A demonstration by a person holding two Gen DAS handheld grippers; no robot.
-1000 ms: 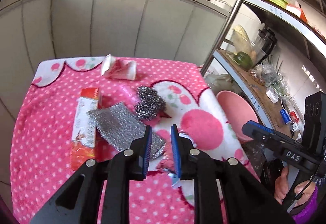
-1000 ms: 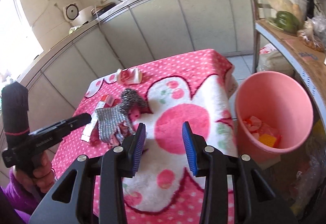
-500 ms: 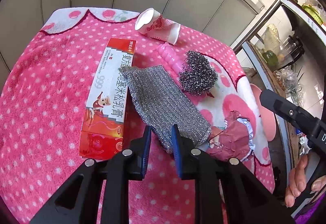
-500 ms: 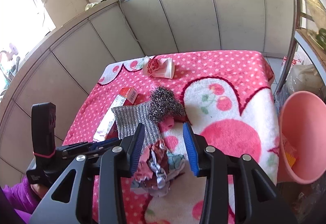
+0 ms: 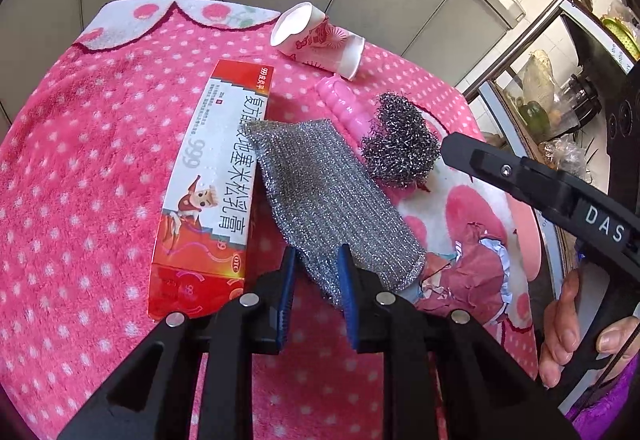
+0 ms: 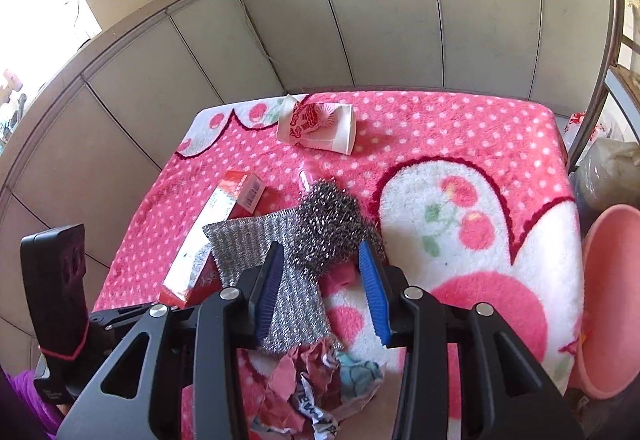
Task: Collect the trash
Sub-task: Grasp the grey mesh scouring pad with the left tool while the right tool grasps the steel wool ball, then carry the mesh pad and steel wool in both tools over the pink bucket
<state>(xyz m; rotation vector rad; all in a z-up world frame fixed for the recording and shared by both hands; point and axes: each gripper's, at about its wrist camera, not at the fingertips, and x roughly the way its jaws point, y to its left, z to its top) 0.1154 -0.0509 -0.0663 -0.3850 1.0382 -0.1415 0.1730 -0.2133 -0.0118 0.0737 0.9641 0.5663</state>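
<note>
Both grippers tilted down: left gripper (image 5: 316,280) over mesh cloth (image 5: 328,199).

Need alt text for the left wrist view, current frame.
The left gripper has its blue-padded fingers astride the near end of a silver mesh scrubbing cloth on a pink polka-dot blanket. Around it lie a red and white box, a tipped paper cup, a steel wool ball and crumpled red paper.
</note>
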